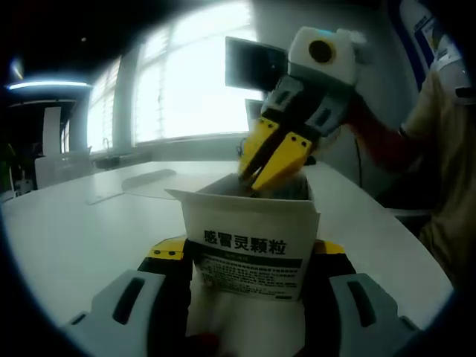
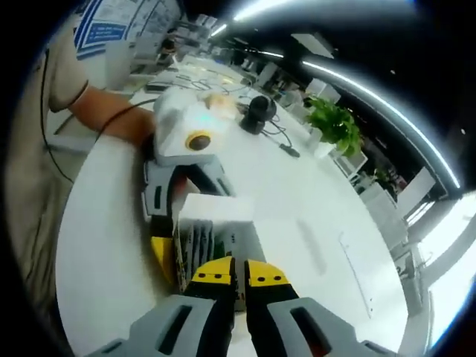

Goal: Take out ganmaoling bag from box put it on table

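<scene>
Left gripper point(image 1: 245, 279) clamps the box point(image 1: 251, 249) steady, so the right gripper point(image 2: 239, 277), jaws nearly closed, digs inside; bag grip unclear

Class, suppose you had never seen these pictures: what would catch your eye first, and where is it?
The white ganmaoling box stands open at the centre of the left gripper view, clamped between the left tool. The yellow-tipped right tool dips into its open top, where bags stand in a row on the white table.
</scene>
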Tool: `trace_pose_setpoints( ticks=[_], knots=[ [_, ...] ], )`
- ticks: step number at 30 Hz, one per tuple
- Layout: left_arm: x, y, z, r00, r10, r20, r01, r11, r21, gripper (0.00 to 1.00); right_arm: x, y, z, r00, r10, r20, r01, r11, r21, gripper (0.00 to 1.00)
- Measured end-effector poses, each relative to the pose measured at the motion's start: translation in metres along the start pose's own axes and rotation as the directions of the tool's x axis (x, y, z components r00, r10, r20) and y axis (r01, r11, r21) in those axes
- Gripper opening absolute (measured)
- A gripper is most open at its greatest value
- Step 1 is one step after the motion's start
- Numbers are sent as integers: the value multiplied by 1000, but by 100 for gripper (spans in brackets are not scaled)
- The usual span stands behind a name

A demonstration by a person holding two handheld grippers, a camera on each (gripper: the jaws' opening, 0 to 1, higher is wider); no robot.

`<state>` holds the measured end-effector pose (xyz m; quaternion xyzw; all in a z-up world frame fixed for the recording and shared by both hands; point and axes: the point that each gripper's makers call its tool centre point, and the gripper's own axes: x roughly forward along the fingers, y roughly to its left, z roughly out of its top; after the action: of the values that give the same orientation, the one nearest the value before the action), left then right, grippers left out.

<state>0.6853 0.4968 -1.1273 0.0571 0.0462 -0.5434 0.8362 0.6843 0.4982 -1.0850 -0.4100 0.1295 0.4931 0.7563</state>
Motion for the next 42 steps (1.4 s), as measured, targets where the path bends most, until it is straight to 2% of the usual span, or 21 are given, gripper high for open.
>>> trace_pose_setpoints(
  ticks=[16,18,21,26,31,42],
  knots=[
    [-1,-3,0,1000,0,-1,0,1000,1,51,1,6,0,997,63,-34,-63,998,-15,0],
    [-1,-4,0,1000,0,-1,0,1000,0,51,2,6,-1,996,75,-44,-75,997,-2,0],
    [-1,-5,0,1000,0,-1,0,1000,2,51,4,11,-7,989,115,-93,-115,993,5,0],
    [-1,-7,1,1000,-1,-1,1,1000,3,51,12,11,-6,985,133,-109,-135,991,-16,0],
    [-1,-7,1,1000,0,-2,0,1000,3,51,20,13,-10,977,162,-137,-163,987,3,0],
    [0,-6,1,1000,-2,-3,2,1000,2,51,21,15,-12,975,186,-119,-182,982,43,0]
  ],
)
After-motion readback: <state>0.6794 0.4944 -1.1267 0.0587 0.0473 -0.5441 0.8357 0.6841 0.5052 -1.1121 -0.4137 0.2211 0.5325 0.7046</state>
